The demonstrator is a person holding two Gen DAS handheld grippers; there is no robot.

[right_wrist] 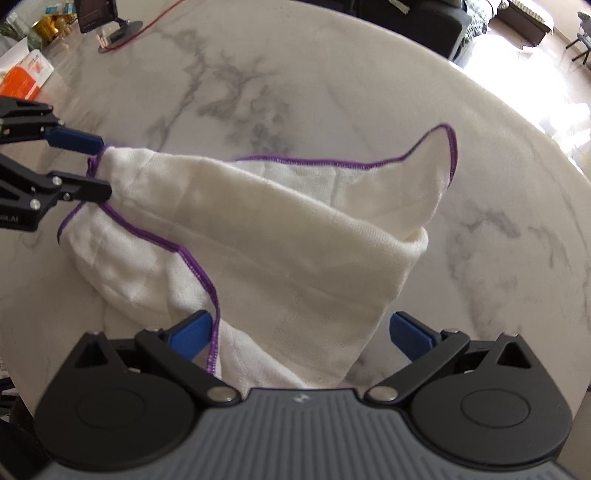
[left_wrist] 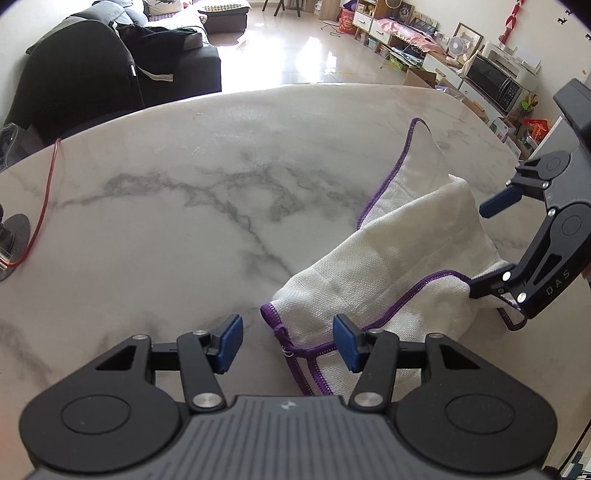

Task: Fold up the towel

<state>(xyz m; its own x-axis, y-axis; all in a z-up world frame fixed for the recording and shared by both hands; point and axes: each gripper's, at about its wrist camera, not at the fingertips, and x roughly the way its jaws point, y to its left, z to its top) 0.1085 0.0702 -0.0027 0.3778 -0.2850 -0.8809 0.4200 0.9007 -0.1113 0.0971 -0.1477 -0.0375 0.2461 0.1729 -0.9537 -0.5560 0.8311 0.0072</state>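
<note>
A white towel with a purple hem lies loosely bunched on the marble table, partly doubled over, one corner curling up at the far side. My left gripper is open. The towel's near corner with its purple loop lies between the pads, and bare table shows beside the left pad. My right gripper stands wide open over the towel's other end, its pads not pressing the cloth. Each gripper shows in the other's view: the right gripper and the left gripper.
A red cable and a round stand base sit at the table's left. An orange box and a black stand are at the far corner. A dark sofa stands beyond the table's curved edge.
</note>
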